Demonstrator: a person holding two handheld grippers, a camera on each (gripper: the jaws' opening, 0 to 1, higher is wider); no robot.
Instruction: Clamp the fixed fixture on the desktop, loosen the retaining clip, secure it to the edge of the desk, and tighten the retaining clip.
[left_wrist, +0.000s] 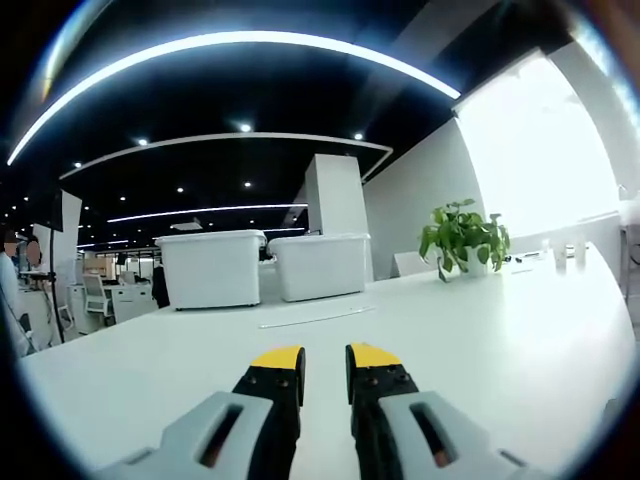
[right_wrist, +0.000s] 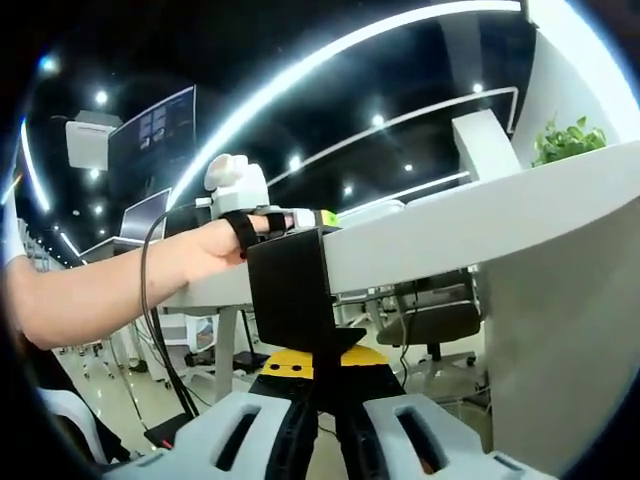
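We see our left gripper (left_wrist: 325, 372) held level with its yellow-tipped jaws slightly parted, our right gripper (right_wrist: 326, 385) pinched tight, our left hand (right_wrist: 205, 255) outstretched

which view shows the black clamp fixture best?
Right gripper view. The black fixture hangs at the desk edge, with the right tongs closed on its lower part, yellow tips either side. The left gripper view looks across the desktop past the left tongs, toward a plant; no fixture there.

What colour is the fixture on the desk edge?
Black fixture, clearest in the right gripper view.
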